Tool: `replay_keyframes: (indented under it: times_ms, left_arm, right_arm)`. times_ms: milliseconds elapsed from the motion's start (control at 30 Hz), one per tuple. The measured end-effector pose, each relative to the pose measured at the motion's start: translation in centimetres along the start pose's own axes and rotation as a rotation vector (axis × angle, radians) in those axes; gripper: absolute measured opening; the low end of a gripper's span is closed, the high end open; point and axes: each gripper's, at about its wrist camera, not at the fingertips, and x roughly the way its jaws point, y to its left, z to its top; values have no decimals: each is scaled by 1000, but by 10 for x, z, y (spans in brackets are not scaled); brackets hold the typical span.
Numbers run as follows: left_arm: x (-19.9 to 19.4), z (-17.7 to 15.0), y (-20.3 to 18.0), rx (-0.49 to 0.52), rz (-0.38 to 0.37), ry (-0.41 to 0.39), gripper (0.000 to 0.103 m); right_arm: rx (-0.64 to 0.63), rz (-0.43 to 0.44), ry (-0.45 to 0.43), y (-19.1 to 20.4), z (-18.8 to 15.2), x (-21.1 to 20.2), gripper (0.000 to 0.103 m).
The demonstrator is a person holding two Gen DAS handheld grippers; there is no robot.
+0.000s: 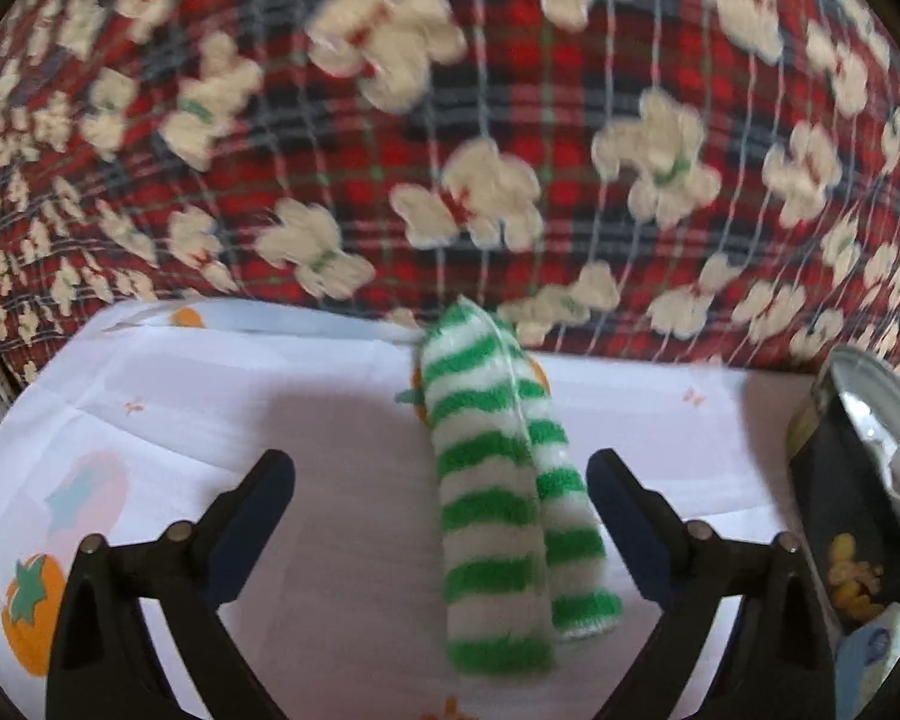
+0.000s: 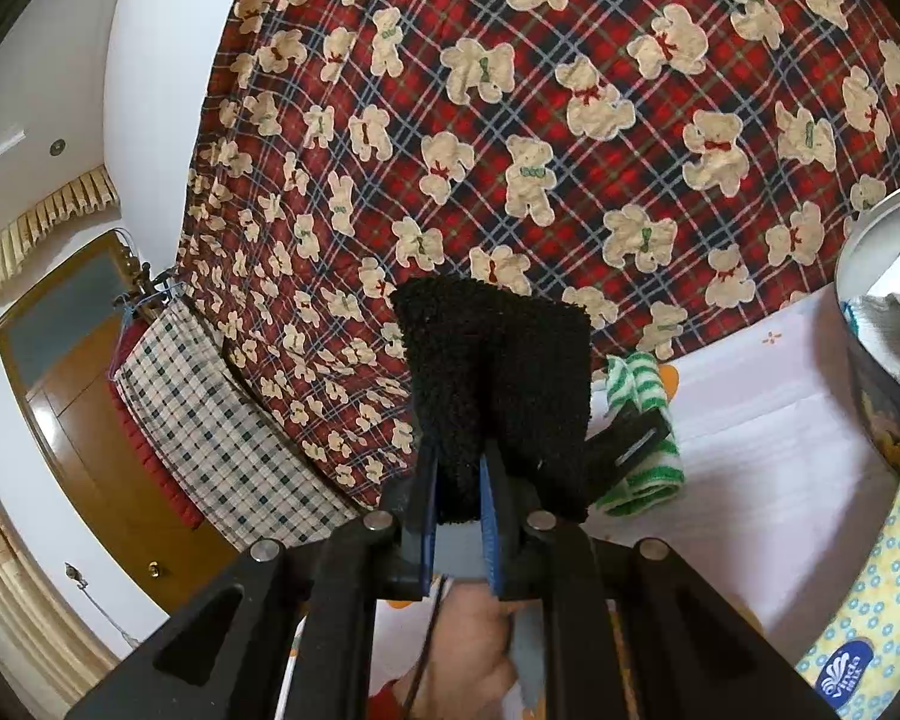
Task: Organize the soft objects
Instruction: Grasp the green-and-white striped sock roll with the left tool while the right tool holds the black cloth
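I have the right gripper (image 2: 459,480) pinched tight on a black fuzzy sock (image 2: 492,384), which stands up out of the fingers, lifted clear of the white sheet (image 2: 780,450) as far as I can judge. So one soft item is in hand but not yet put anywhere.

My left gripper (image 1: 441,498) is spread wide, one finger on each side of the green striped socks (image 1: 498,498). That pair lies flat on the sheet, running from about twelve o'clock down toward six in the left wrist view. The pads do not touch it; there is a clear gap on both sides, so nothing is held there yet. The view is blurred, so I cannot tell the height above the fabric.

At about three o'clock in both views stands a round tin (image 2: 882,324) with something white and soft inside it, which I take to be a thing already put away and the place where the rest belongs. That is my guess only.

Behind everything hangs the red plaid blanket with bears (image 2: 570,120).

What remains, by my reading: drop the black sock into the tin, close on the striped pair, and carry that over too. I would call the job roughly midway, no more.
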Motion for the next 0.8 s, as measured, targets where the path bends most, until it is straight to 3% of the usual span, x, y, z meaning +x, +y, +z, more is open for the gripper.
replay_keyframes:
  times_ms: [33, 100, 167, 233, 300, 567, 800]
  left_arm:
    - [5, 1, 1, -3, 1, 22, 88]
    - [18, 1, 8, -39, -29, 88, 59]
    - [27, 0, 22, -103, -117, 133, 17]
    - [29, -4, 35, -168, -201, 144, 14]
    - [26, -7, 45, -200, -211, 135, 10]
    - [-20, -19, 73, -170, -45, 11, 6]
    - [-68, -47, 105, -223, 36, -69, 6]
  right_arm:
    - [3, -2, 7, -1, 0, 2, 14]
    - [2, -5, 10, -1, 0, 3, 14]
    - [-6, -13, 5, 0, 0, 2, 14]
    - [-10, -17, -3, 1, -1, 1, 14]
    - [-8, -15, -2, 0, -1, 1, 14]
    - [-27, -41, 14, 1, -6, 7, 14]
    - [-41, -71, 30, -1, -15, 14, 14]
